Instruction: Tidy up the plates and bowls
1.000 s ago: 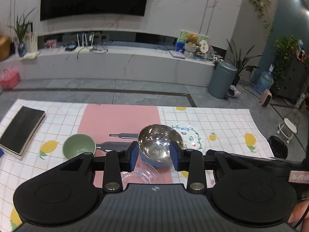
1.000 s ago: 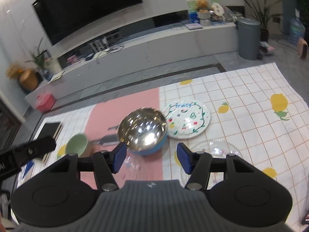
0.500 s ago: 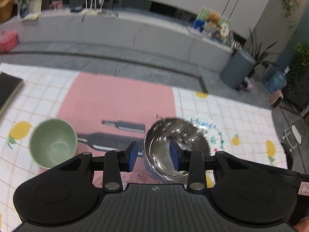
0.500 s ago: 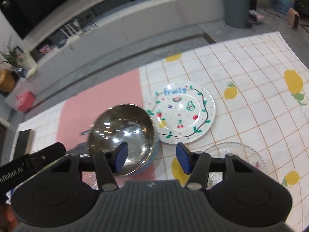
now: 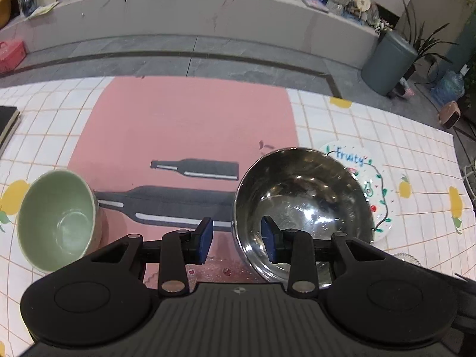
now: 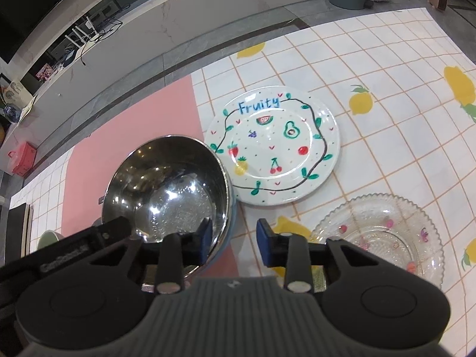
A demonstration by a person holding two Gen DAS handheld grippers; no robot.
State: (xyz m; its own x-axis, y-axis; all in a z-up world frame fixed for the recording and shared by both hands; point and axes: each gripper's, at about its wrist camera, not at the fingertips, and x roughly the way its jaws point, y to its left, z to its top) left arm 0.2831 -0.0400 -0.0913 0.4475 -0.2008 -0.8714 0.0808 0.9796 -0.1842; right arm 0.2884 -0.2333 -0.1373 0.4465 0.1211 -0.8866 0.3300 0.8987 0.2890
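A shiny steel bowl [image 5: 303, 202] sits on the pink mat; it also shows in the right wrist view [image 6: 169, 190]. My left gripper [image 5: 236, 239] is open, its jaws astride the bowl's near left rim, one pad inside the bowl. A green bowl [image 5: 56, 220] stands to the left. A white "Fruity" plate [image 6: 272, 145] lies right of the steel bowl. A clear glass plate [image 6: 383, 235] lies at the near right. My right gripper [image 6: 233, 244] is open and empty, its jaws astride the steel bowl's near right rim.
The pink mat [image 5: 190, 125] with bottle prints lies on a checked lemon tablecloth [image 6: 386, 59]. A dark book [image 5: 6, 122] lies at the far left. Past the table's far edge are a grey floor and a low white shelf [image 5: 208, 9].
Both grippers have come down and closer to the steel bowl, the cameras tilting toward the table. The left gripper's jaws have opened a little wider and now stand across the bowl's rim.
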